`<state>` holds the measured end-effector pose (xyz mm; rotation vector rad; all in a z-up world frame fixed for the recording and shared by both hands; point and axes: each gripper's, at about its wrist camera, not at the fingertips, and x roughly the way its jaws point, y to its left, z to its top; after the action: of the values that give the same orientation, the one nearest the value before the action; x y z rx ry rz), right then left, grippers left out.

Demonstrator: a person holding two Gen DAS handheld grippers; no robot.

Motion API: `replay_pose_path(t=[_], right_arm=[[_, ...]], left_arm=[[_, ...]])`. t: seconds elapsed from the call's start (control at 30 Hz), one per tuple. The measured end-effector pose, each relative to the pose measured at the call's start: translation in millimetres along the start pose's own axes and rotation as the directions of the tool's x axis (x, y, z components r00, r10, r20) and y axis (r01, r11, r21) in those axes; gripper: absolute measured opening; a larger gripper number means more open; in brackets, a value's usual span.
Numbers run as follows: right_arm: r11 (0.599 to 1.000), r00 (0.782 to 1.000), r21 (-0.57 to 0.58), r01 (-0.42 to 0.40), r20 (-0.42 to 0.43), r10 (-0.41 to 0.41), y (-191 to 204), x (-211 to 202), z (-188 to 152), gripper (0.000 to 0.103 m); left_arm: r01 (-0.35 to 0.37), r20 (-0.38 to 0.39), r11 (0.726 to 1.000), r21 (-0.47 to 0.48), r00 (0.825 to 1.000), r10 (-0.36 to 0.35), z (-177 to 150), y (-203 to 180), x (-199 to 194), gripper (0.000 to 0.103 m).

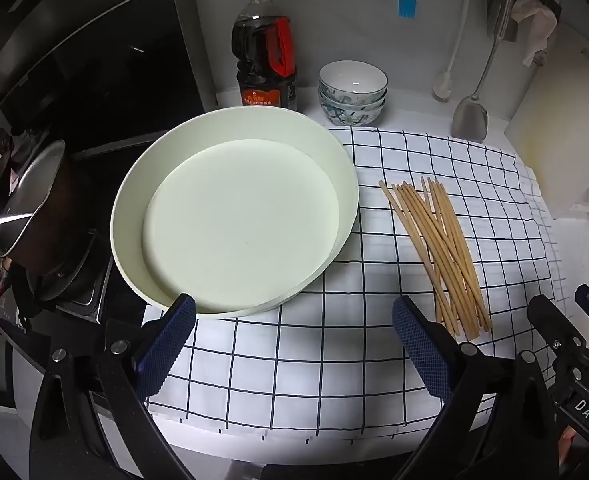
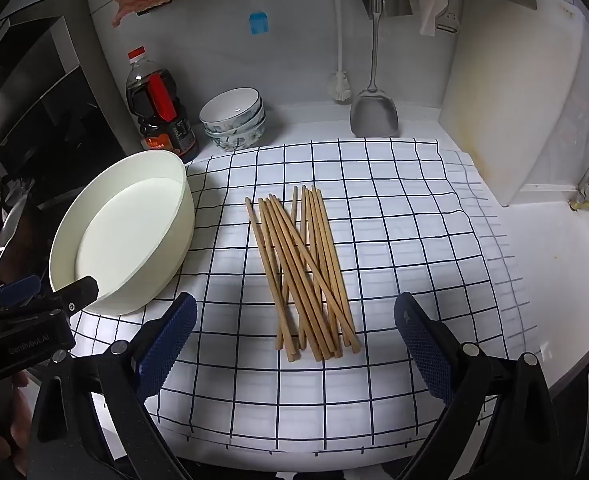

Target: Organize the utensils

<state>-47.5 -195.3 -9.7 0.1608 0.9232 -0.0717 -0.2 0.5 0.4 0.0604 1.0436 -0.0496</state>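
Several wooden chopsticks (image 2: 308,272) lie in a loose pile on a white checked cloth (image 2: 394,216); they also show in the left wrist view (image 1: 438,252). A round white basin (image 1: 234,216) stands empty at the cloth's left edge, also in the right wrist view (image 2: 126,236). My left gripper (image 1: 294,344) is open and empty, near the basin's front rim. My right gripper (image 2: 296,344) is open and empty, just in front of the chopsticks' near ends. The left gripper shows at the left of the right wrist view (image 2: 50,292).
A soy sauce bottle (image 1: 266,52) and stacked bowls (image 1: 352,92) stand at the back wall. A metal spatula (image 2: 374,112) and a brush (image 2: 339,84) hang there. A white cutting board (image 2: 514,100) leans at the right. A pan (image 1: 26,208) sits on the stove at the left.
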Motion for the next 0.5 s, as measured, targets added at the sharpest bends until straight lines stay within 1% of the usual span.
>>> replay_pose_path(t=[0.27, 0.3, 0.5], right_arm=[[1.000, 1.000, 0.000, -0.002, -0.001, 0.002, 0.0, -1.8, -0.4, 0.095], [1.000, 1.000, -0.001, -0.002, -0.002, 0.002, -0.1, -1.9, -0.4, 0.095], [1.000, 1.000, 0.002, 0.001, -0.002, -0.001, -1.7, 0.3, -0.8, 0.095]], left_arm=[[-0.014, 0.000, 1.000, 0.007, 1.000, 0.014, -0.1, -0.3, 0.1, 0.097], [-0.013, -0.001, 1.000, 0.005, 1.000, 0.013, 5.2, -1.0, -4.6, 0.097], [-0.010, 0.002, 1.000, -0.012, 1.000, 0.010, 4.1, 8.6, -4.3, 0.097]])
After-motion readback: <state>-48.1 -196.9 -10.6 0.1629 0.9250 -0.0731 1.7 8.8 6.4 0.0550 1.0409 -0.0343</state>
